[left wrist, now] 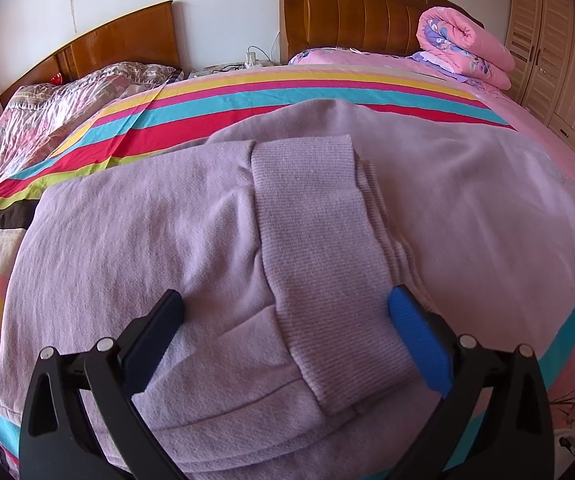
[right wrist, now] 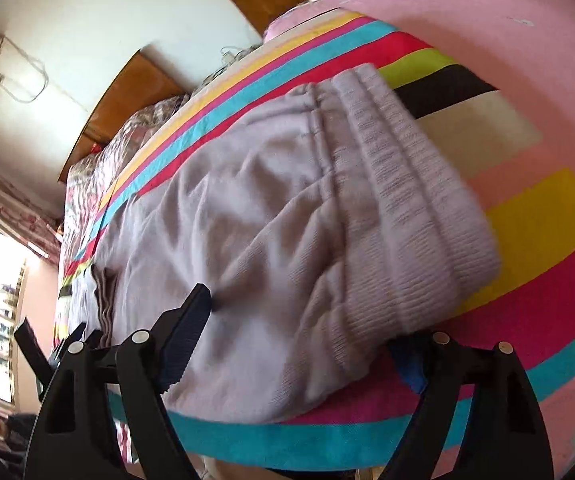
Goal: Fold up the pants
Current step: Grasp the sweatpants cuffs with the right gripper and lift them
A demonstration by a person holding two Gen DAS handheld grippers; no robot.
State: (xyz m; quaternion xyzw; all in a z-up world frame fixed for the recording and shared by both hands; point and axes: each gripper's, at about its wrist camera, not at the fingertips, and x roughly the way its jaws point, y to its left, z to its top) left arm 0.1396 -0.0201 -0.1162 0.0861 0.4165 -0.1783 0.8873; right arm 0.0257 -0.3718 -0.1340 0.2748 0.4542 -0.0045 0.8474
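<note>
Lilac pants (left wrist: 367, 216) lie part-folded on striped bed cover (left wrist: 247, 92), leg cuffs (left wrist: 319, 240) laid over top.

Left claw (left wrist: 287, 312) wide open, straddling cuffs, holding nothing.

Right claw (right wrist: 307, 320) wide open at waistband (right wrist: 407, 208), 3 o'clock end; dark finger dents cloth, blue one under hem, no pinch evident.

Risks:
- single-layer grab, fold slips open
- cuffs drag askew
- cover bunches

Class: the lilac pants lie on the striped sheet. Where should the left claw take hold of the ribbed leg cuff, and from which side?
Grip the ribbed cuff at its near end, coming from the bed's near edge. There the cuff's end lies doubled over the pants, a thick edge already between the open fingers of the left claw.
</note>
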